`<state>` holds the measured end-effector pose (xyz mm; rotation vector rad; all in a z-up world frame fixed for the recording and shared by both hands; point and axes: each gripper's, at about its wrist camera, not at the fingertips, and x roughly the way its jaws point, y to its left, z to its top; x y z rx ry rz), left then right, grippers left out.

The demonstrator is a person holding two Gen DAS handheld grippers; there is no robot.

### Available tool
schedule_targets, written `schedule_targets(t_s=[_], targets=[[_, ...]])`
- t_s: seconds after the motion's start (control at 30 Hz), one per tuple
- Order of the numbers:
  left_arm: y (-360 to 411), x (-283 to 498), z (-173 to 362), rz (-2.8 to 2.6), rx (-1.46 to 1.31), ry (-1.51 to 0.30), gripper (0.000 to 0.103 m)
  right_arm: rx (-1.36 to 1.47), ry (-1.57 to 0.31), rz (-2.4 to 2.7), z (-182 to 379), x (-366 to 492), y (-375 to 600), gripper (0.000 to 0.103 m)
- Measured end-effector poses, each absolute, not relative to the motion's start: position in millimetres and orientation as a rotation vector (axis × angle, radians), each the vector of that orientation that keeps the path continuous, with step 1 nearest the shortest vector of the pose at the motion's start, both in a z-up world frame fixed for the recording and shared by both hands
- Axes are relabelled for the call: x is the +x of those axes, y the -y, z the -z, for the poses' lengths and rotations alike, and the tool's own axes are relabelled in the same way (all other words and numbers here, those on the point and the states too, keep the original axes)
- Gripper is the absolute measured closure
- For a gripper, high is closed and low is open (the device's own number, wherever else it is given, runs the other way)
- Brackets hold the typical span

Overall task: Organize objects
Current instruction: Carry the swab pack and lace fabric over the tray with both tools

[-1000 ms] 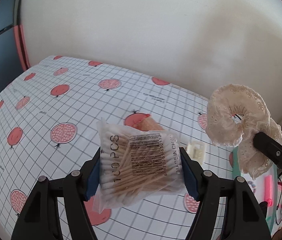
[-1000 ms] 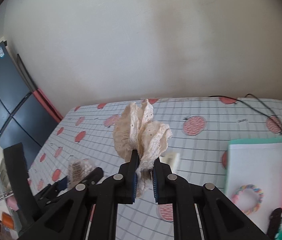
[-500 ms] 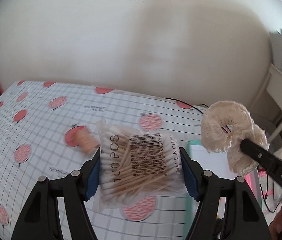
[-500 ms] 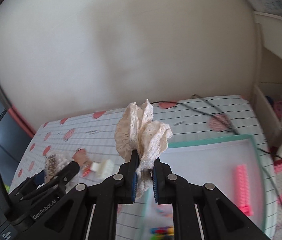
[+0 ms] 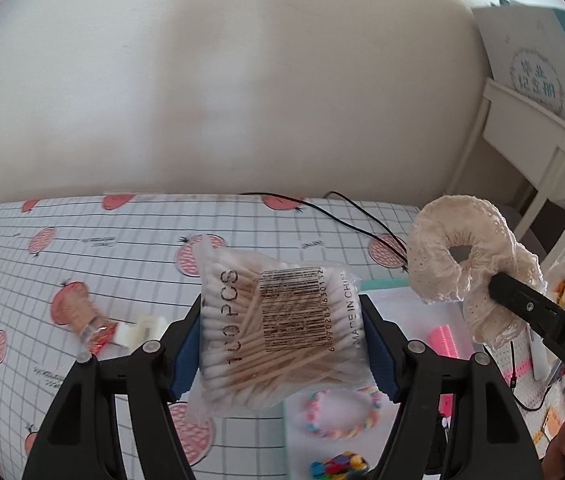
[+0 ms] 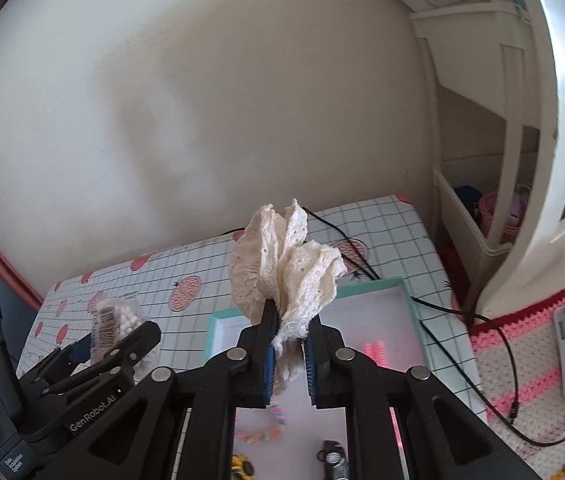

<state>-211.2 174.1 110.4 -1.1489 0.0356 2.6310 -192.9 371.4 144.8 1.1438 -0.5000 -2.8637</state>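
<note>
My left gripper (image 5: 280,344) is shut on a clear bag of cotton swabs (image 5: 278,328), held above the table; the same bag (image 6: 116,320) shows at the left of the right wrist view. My right gripper (image 6: 288,354) is shut on a cream lace scrunchie (image 6: 286,268), which also hangs at the right in the left wrist view as the scrunchie (image 5: 470,264). Below both lies a white tray with a mint rim (image 6: 412,304). In it are a pastel bracelet (image 5: 342,416), a pink hair clip (image 5: 444,342) and small dark items near the front.
The table wears a grid cloth with red fruit prints (image 5: 102,248). A small orange packet (image 5: 86,320) and a white clip (image 5: 138,330) lie left of the tray. A black cable (image 6: 454,312) crosses the table's far right. White shelves (image 6: 482,216) stand at the right.
Both grippers have swung right with their loads still held. The tray and shelves have come further into view; the packet and white clip now lie to the left.
</note>
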Motion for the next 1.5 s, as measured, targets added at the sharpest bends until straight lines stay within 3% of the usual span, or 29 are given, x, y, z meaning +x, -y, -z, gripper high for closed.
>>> schedule_targets(t_s=[0.5, 1.03, 1.27, 1.5], targets=[[-209, -228, -39, -2.538, -1.307, -0.103, 0.031, 1.378, 0.49, 2.796, -80, -211, -376, 0.09], [-214, -232, -21, -2.502, -1.347, -0.122, 0.031, 1.54, 0.518, 2.708, -48, -220, -369, 0.09], [-212, -233, -16, -2.482, -1.378, -0.047, 0.03, 1.557, 0.513, 2.715, -48, -219, -367, 0.086], [-210, -232, -14, -2.46, -1.391, -0.009, 0.027, 1.575, 0.48, 2.747, -53, -219, -369, 0.076]])
